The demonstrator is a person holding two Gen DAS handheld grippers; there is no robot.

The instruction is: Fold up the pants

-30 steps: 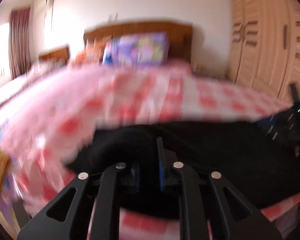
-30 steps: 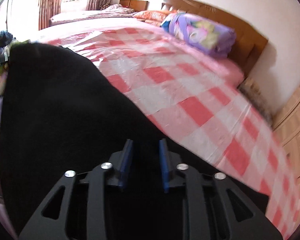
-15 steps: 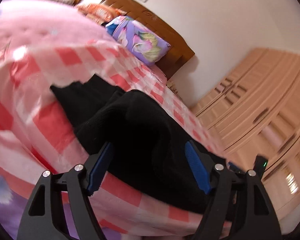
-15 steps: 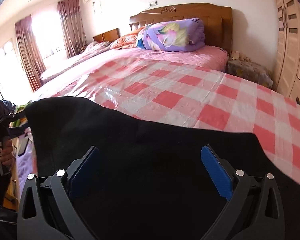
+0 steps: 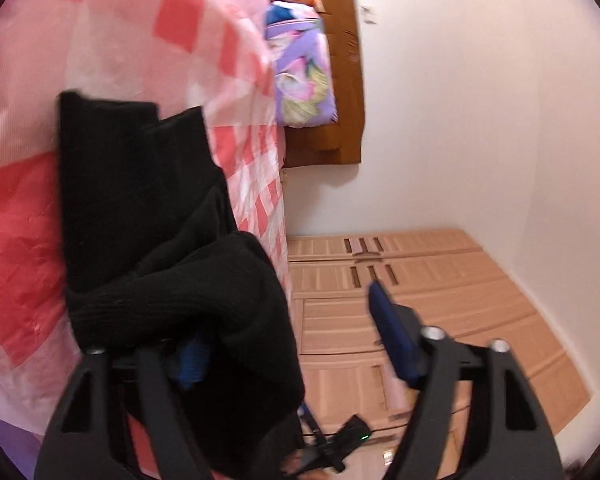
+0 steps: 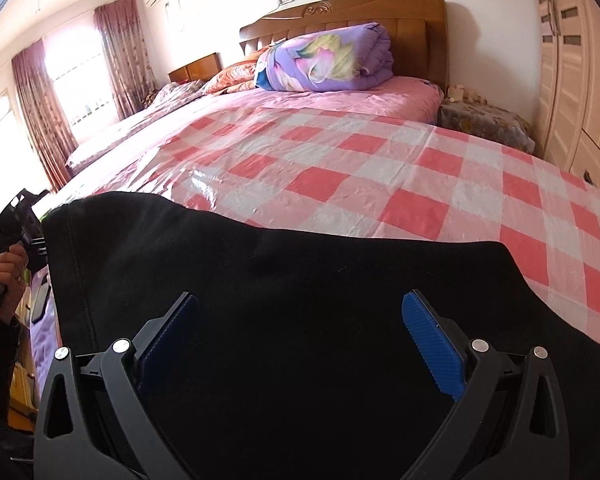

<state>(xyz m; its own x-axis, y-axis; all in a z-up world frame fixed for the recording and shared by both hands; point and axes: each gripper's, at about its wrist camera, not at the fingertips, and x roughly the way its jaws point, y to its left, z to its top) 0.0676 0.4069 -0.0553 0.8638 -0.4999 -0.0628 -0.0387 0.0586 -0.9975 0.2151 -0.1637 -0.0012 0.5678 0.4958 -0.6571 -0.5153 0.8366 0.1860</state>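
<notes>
The black pants (image 6: 300,280) lie folded across the near edge of the bed on a pink and white checked plastic sheet (image 6: 340,168). My right gripper (image 6: 300,328) is open just above the pants, its blue pads (image 6: 432,340) wide apart and empty. In the left wrist view, which is rolled sideways, the pants (image 5: 140,220) show as a bunched black stack. My left gripper (image 5: 288,320) is open; a fold of the pants drapes over its left finger (image 5: 192,360), and the right finger (image 5: 392,340) is free.
A folded purple floral quilt (image 6: 324,60) lies by the wooden headboard (image 6: 380,12). Light wooden wardrobe doors (image 6: 572,60) stand to the right of the bed. A small covered nightstand (image 6: 480,120) sits between them. The hand holding the left gripper (image 6: 8,256) shows at the left edge.
Both grippers were shut on the pants a second ago and have opened, letting go. The left gripper has since rolled sideways; the right one has drawn back a little.
</notes>
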